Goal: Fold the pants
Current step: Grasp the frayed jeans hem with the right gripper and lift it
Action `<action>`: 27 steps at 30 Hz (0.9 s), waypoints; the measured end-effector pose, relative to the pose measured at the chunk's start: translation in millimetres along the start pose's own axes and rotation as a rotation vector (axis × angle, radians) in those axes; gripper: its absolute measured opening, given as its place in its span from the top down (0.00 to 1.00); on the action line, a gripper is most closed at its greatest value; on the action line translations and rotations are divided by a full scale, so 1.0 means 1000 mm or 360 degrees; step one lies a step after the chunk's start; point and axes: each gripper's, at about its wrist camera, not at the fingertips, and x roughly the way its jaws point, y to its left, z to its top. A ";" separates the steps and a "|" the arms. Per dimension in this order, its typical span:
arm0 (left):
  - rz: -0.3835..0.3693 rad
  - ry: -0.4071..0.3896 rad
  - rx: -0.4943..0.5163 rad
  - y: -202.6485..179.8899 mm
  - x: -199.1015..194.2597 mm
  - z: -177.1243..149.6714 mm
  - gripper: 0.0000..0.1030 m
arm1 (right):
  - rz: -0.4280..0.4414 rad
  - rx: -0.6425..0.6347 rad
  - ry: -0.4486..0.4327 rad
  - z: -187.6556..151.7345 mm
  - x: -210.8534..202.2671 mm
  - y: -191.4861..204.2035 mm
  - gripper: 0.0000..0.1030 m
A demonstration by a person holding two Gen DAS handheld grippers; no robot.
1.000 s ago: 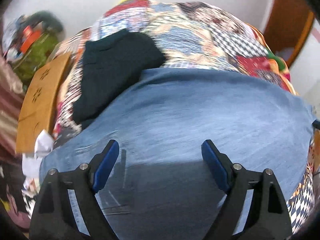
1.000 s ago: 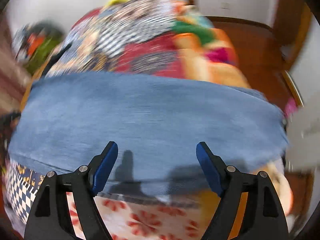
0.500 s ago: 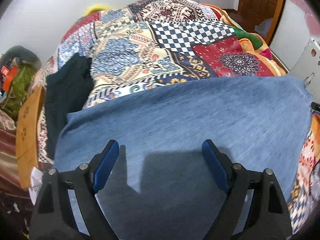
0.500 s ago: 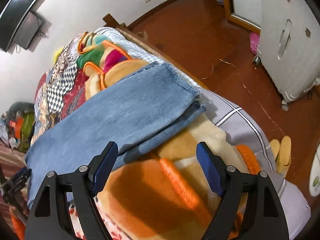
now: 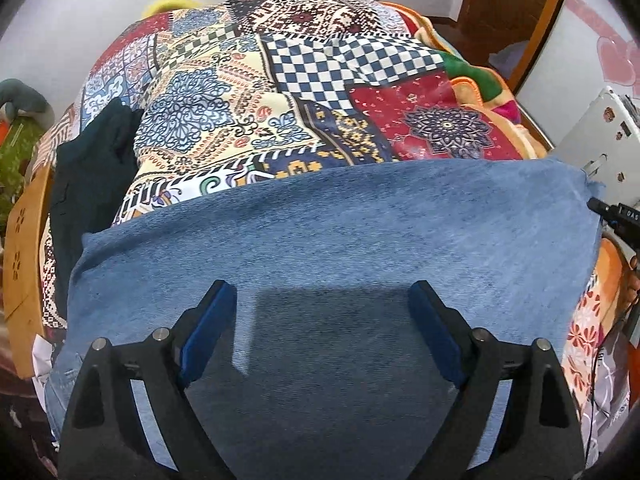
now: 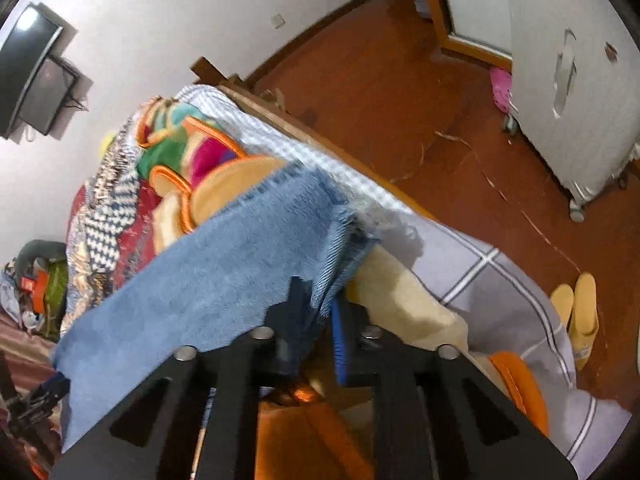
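Pinching the pants (image 6: pixel 224 276) at their frayed hem, right claw (image 6: pixel 320 308) just closed; left claw (image 5: pixel 320 320) gapes empty

Pants (image 5: pixel 340 232) lie across the quilt (image 5: pixel 280 100).

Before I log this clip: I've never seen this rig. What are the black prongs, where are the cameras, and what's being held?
The prongs are handheld grippers, one in each of a person's hands, each with a camera looking along its fingers. The left gripper hangs open over blue jeans spread on a patchwork quilt on a bed; a dark garment lies beside them. The right gripper, whose jaws have just been closing, is shut on the jeans' frayed hem at the bed's edge.
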 end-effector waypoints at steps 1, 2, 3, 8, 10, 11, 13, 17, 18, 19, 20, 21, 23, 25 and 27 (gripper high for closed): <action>-0.0008 -0.0005 -0.0003 -0.001 -0.001 0.000 0.13 | 0.0002 -0.0033 -0.0030 0.002 -0.007 0.005 0.92; -0.0015 -0.0011 -0.0007 -0.002 -0.003 0.000 0.13 | 0.0009 -0.0063 -0.0060 0.004 -0.015 0.009 0.92; -0.0021 -0.0024 -0.0010 -0.003 -0.006 -0.001 0.13 | 0.0030 -0.0091 -0.0095 0.006 -0.024 0.014 0.92; -0.0010 -0.0113 -0.0005 -0.007 -0.027 -0.003 0.13 | 0.0161 -0.0240 -0.0291 0.014 -0.071 0.052 0.93; -0.0013 -0.0164 -0.0008 -0.006 -0.040 -0.004 0.13 | 0.0201 -0.0318 -0.0345 0.014 -0.085 0.069 0.93; -0.0018 -0.0198 -0.0014 -0.005 -0.048 -0.004 0.13 | 0.0238 -0.0372 -0.0375 0.014 -0.093 0.083 0.93; -0.0029 -0.0243 -0.0027 -0.002 -0.060 -0.006 0.13 | 0.0289 -0.0451 -0.0411 0.012 -0.104 0.104 0.93; -0.0027 -0.0335 -0.0067 0.011 -0.084 -0.011 0.13 | 0.0451 -0.0639 -0.0454 -0.002 -0.122 0.157 0.93; -0.0020 -0.0360 -0.0082 0.016 -0.091 -0.013 0.13 | 0.0486 -0.0679 -0.0453 -0.005 -0.125 0.166 0.93; -0.0018 -0.0381 -0.0099 0.020 -0.096 -0.015 0.13 | 0.0520 -0.0722 -0.0448 -0.009 -0.126 0.178 0.93; -0.0021 -0.0396 -0.0113 0.025 -0.101 -0.017 0.13 | 0.0558 -0.0771 -0.0440 -0.014 -0.127 0.191 0.93; -0.0026 -0.0417 -0.0138 0.032 -0.106 -0.021 0.13 | 0.0600 -0.0823 -0.0424 -0.020 -0.126 0.205 0.93; -0.0030 -0.0445 -0.0177 0.043 -0.114 -0.026 0.12 | 0.0672 -0.0909 -0.0374 -0.033 -0.119 0.228 0.93; -0.0015 -0.0474 -0.0218 0.055 -0.122 -0.033 0.12 | 0.0728 -0.0965 -0.0307 -0.044 -0.109 0.246 0.93; 0.0004 -0.0496 -0.0257 0.069 -0.127 -0.040 0.12 | 0.0777 -0.1029 -0.0205 -0.060 -0.091 0.266 0.93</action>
